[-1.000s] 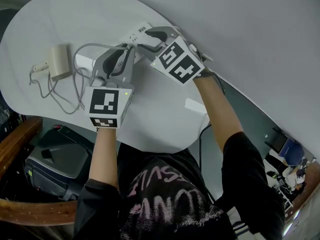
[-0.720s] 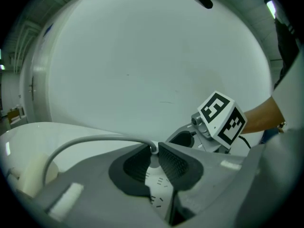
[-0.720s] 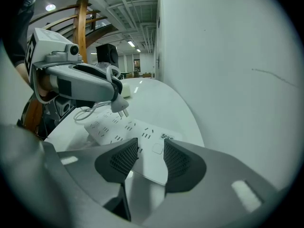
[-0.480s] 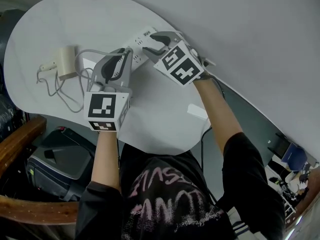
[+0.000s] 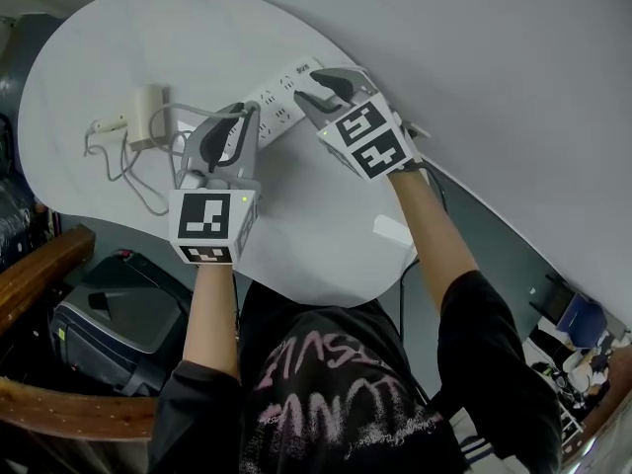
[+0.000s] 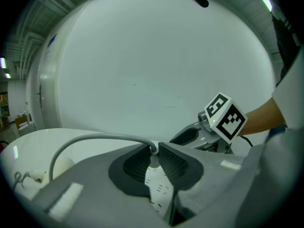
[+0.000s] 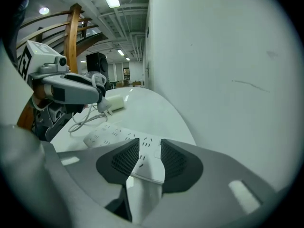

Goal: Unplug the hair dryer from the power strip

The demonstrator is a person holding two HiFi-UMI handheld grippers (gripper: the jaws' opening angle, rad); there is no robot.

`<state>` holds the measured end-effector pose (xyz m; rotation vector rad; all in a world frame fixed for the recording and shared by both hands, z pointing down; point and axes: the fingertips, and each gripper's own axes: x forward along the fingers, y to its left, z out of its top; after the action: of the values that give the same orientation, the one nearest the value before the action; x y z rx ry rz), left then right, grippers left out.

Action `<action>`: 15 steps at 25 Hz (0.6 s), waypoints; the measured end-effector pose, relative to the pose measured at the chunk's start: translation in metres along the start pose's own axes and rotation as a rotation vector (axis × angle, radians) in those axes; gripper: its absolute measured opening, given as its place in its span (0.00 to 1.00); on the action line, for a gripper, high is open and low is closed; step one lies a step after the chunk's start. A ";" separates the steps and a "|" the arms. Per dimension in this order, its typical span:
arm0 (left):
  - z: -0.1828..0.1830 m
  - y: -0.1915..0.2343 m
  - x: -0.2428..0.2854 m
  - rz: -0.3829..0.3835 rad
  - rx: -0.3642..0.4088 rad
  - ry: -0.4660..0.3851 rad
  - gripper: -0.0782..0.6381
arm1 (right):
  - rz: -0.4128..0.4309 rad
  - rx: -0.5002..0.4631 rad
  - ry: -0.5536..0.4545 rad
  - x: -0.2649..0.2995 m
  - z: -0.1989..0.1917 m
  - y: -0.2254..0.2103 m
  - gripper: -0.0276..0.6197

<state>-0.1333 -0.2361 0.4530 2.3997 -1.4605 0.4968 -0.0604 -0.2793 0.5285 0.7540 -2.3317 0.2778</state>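
A white power strip (image 5: 275,102) lies on the round white table (image 5: 316,235) near the wall. My right gripper (image 5: 314,95) is shut on its far end; in the right gripper view the pads (image 7: 127,159) press the strip (image 7: 114,136) from both sides. My left gripper (image 5: 242,115) is shut on the white plug (image 6: 153,156) and holds it just above the strip, prongs bare (image 7: 105,109). The plug's grey cable (image 5: 148,181) loops left to the small beige hair dryer (image 5: 148,102) lying on the table.
The white wall (image 5: 494,67) rises right behind the strip. A small white piece (image 5: 392,230) lies near the table's front right edge. Beside the table at the left, lower down, stand a black machine (image 5: 109,314) and a wooden rail (image 5: 39,265).
My left gripper has lifted with the plug, which is now clear of the strip. The right gripper has stayed on the strip's end.
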 end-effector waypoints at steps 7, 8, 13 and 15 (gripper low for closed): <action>0.003 0.001 -0.016 0.025 0.009 -0.025 0.19 | -0.035 0.020 -0.108 -0.027 0.021 0.011 0.22; 0.003 0.001 -0.019 0.029 0.014 -0.029 0.19 | -0.042 0.019 -0.121 -0.031 0.024 0.013 0.20; 0.001 -0.005 -0.034 0.042 0.014 -0.022 0.19 | -0.072 0.019 -0.163 -0.051 0.027 0.026 0.14; 0.002 -0.006 -0.040 0.052 0.013 -0.035 0.19 | -0.084 0.023 -0.175 -0.059 0.027 0.030 0.11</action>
<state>-0.1451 -0.2023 0.4331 2.3973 -1.5423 0.4792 -0.0559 -0.2391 0.4698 0.9182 -2.4556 0.2097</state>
